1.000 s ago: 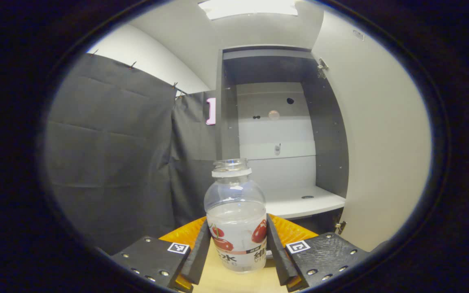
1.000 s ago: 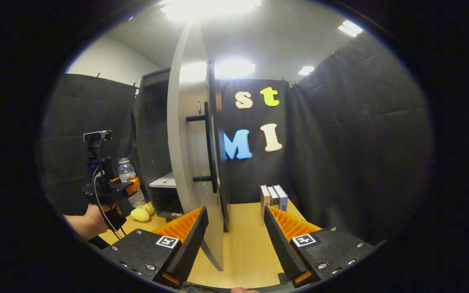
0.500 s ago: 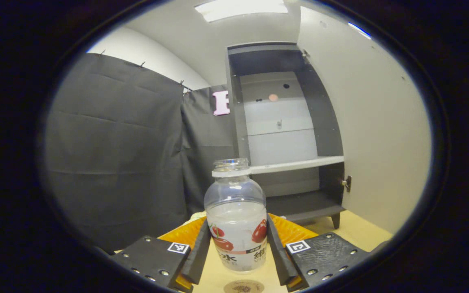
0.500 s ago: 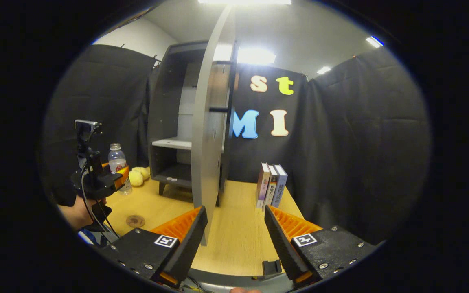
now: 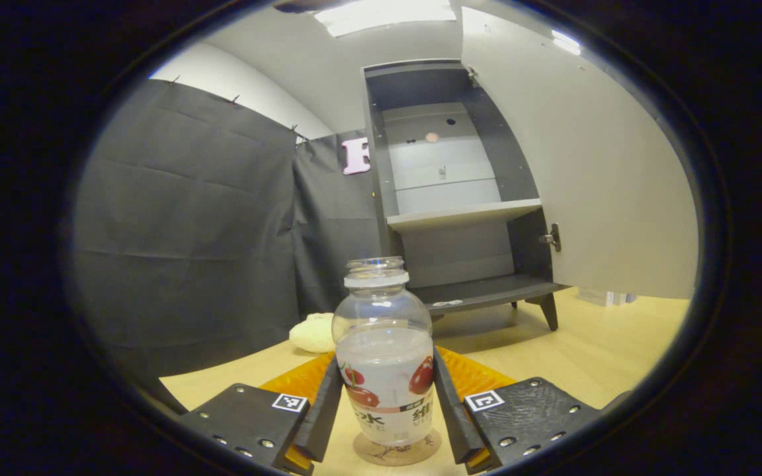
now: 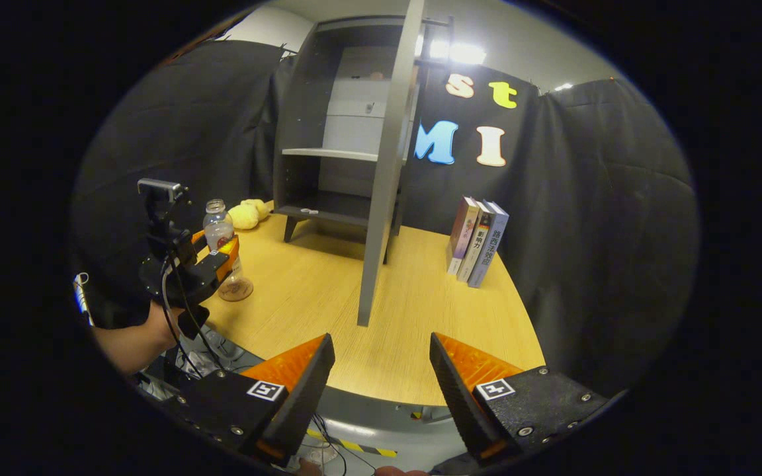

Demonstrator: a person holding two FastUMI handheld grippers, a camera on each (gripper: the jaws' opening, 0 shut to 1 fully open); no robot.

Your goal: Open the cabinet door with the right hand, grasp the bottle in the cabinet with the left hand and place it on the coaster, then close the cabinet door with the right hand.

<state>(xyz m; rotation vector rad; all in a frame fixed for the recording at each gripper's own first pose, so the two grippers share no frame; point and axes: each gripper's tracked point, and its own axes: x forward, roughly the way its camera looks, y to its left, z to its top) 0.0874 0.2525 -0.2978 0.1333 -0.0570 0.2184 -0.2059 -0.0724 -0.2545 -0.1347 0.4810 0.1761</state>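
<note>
Three books [image 6: 475,242] in right gripper view, jaws wide; left jaws seemingly clamping bottle [image 5: 384,350].

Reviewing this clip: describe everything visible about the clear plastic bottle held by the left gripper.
The clear plastic bottle stands upright, its base on the round brown coaster on the wooden table. It has a domed shoulder, a white neck ring, no visible cap, and a white label with red fruit. Clear liquid fills it to just above the label. The left gripper presses both fingers on its label.
</note>
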